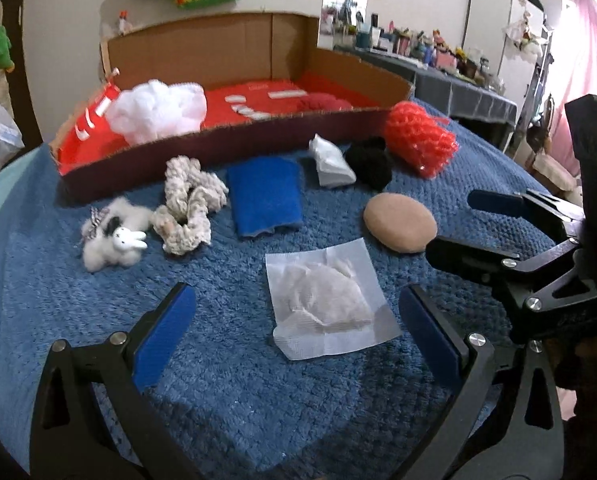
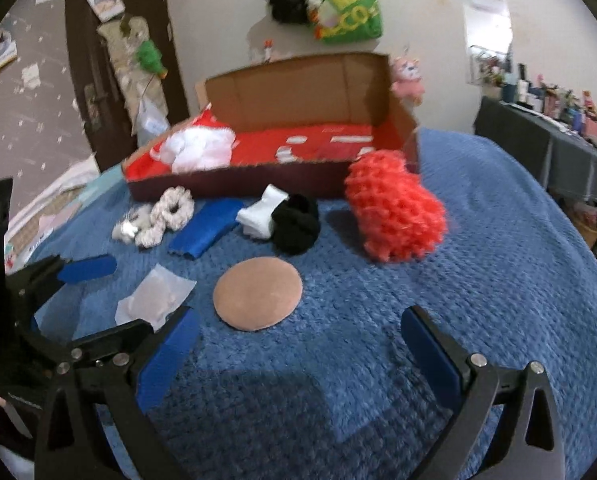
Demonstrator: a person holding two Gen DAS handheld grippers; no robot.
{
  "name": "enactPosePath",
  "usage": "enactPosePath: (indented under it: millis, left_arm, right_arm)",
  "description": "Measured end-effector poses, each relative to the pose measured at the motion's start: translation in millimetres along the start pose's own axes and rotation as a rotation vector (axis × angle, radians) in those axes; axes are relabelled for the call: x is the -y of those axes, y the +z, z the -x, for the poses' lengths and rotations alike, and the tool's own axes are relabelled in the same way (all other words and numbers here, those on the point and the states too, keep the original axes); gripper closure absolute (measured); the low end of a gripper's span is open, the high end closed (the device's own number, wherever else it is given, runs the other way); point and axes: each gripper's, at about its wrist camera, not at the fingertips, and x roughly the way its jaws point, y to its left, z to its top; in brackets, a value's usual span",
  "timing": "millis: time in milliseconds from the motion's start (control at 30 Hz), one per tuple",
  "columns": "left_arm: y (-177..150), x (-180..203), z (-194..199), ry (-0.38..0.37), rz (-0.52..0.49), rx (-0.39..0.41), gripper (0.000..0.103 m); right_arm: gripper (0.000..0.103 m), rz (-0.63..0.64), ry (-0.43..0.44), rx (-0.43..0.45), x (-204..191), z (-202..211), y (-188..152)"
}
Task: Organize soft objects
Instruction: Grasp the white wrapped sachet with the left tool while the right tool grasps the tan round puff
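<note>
Right-wrist view is blurred; the red mesh point(image 2: 394, 210) edges are smeared, and the small fluffy toy point(image 2: 124, 230) is probably the bunny point(image 1: 114, 238) seen clearly by the left wrist. Left view cuts the right claw point(image 1: 454, 226) at the frame edge; right view shows the left claw point(image 2: 110, 296) only partly. Only the right view shows a pink plush point(image 2: 408, 76) behind the box point(image 2: 258, 178). Box holds white stuffing point(image 1: 158, 110) at its left end, plus a red lump point(image 1: 322, 102), hard to identify. On the blue blanket point(image 1: 218, 380) outside the box: scrunchies point(image 1: 188, 204), blue cloth point(image 1: 264, 196), white pouch point(image 1: 330, 160), black pompom point(image 1: 370, 162), tan pad point(image 1: 400, 222), gauze point(image 1: 326, 300). Left claw point(image 1: 298, 330) gapes wide around the gauze, not touching. Right claw point(image 2: 298, 354) also spread, empty, near the pad.
</note>
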Motion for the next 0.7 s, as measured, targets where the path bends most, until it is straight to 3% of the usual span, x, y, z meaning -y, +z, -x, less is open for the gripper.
enactPosePath:
  millis: [267,400,567,633,700]
  left_arm:
    - [5.8,-21.6,-4.8,0.083,-0.009,-0.043,0.0]
    - [9.8,-30.8,-1.0,0.068,-0.001,-0.04,0.0]
    - [15.3,-21.3,-2.8,0.045,-0.077,-0.041,0.001]
    - [16.4,-16.8,-4.5,0.039,-0.109,-0.042,0.006]
    - [17.2,-14.4,-8.6,0.036,-0.13,-0.058,0.02]
  right_arm:
    - [0.0,0.031,-0.008,-0.058,-5.3,-16.8,10.5]
    - [0.0,0.034,-0.002,-0.074,-7.0,-20.7,14.1]
    - [0.0,0.066,0.0,-0.103,-12.4,-26.4,16.5]
    - [0.001,0.071,-0.002,-0.108,-13.6,-27.9,18.0]
    - [0.005,0.077,0.0,-0.116,-15.3,-30.1,19.7]
